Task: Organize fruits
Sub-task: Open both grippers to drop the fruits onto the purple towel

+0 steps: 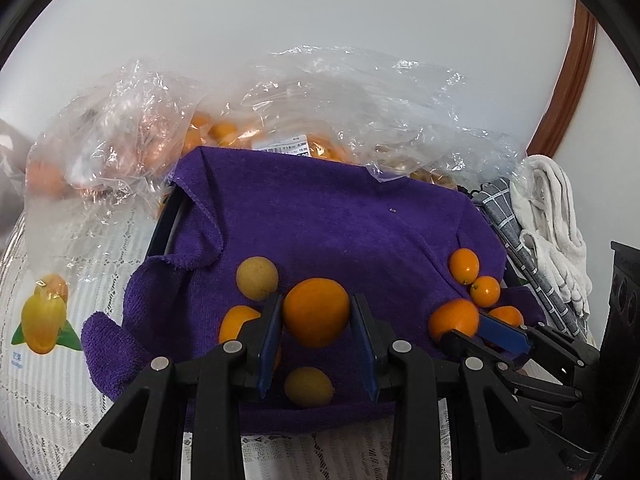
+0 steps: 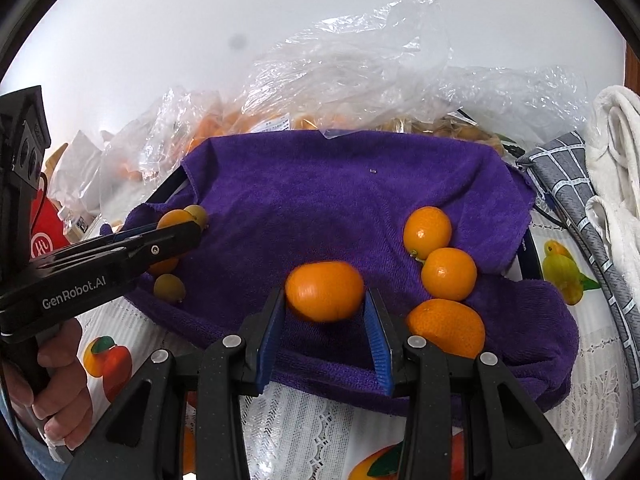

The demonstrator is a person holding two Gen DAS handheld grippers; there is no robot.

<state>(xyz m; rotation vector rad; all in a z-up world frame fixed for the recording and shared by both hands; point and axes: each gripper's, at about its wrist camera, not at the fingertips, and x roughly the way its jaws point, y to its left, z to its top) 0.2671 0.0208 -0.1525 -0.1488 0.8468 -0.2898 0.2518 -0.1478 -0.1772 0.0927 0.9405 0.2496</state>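
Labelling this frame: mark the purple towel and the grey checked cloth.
purple towel (image 1: 320, 216): left wrist view, bare middle of the towel.
grey checked cloth (image 2: 568, 184): right wrist view, its upper folded part.

Two black clamp-style grippers are seen: on the left gripper (image 1: 316, 334), blue ribbed pads line the fingers' inner faces, with silver rivets set behind them. The same build shows on the right gripper (image 2: 325, 330). White "GenRobot.AI" lettering is printed behind the fingers.

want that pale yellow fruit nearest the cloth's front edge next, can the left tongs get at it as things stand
Probably not yet: the left tongs are shut on a round orange fruit. The pale yellow fruit lies uncovered on the purple cloth just below them.
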